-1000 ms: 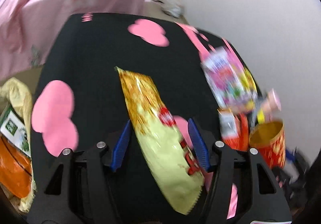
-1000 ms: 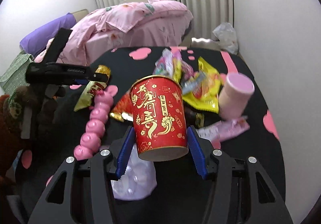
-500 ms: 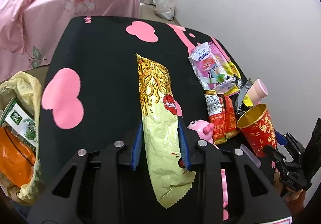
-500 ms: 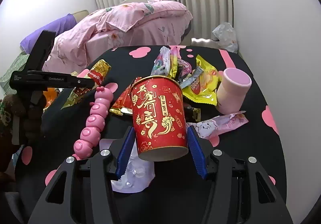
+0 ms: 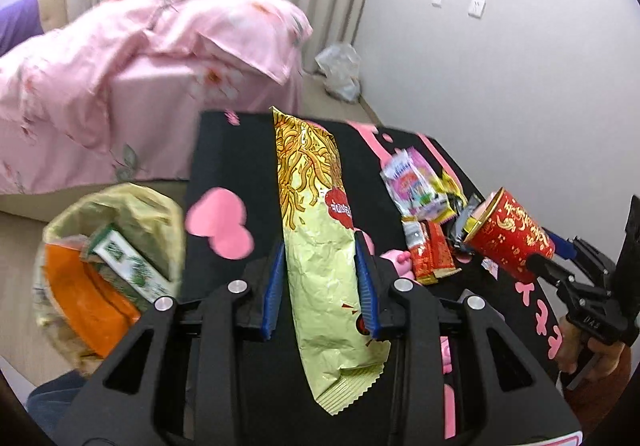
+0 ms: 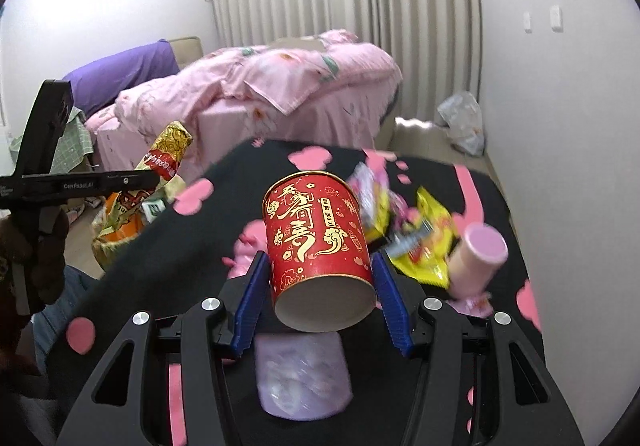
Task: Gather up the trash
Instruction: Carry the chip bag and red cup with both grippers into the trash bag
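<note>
My left gripper (image 5: 320, 286) is shut on a long yellow-green snack bag (image 5: 316, 230) and holds it lifted above the black table (image 5: 224, 166). My right gripper (image 6: 320, 294) is shut on a red paper cup (image 6: 316, 242) with gold print, lifted and tilted. The cup also shows at the right of the left wrist view (image 5: 512, 234). The snack bag shows at the left of the right wrist view (image 6: 164, 158). A trash bag (image 5: 120, 214) with an orange wrapper and a green carton stands on the floor left of the table.
Several snack wrappers (image 5: 420, 190) and a red sachet (image 5: 428, 250) lie on the table's right part. A pink cup (image 6: 476, 258), yellow wrappers (image 6: 432, 234) and a crumpled clear bag (image 6: 304, 378) lie near my right gripper. A pink bed (image 6: 280, 86) stands behind.
My left gripper has lifted the snack bag off the table and tilted up. My right gripper has raised the red cup higher. The trash bag now shows more fully.
</note>
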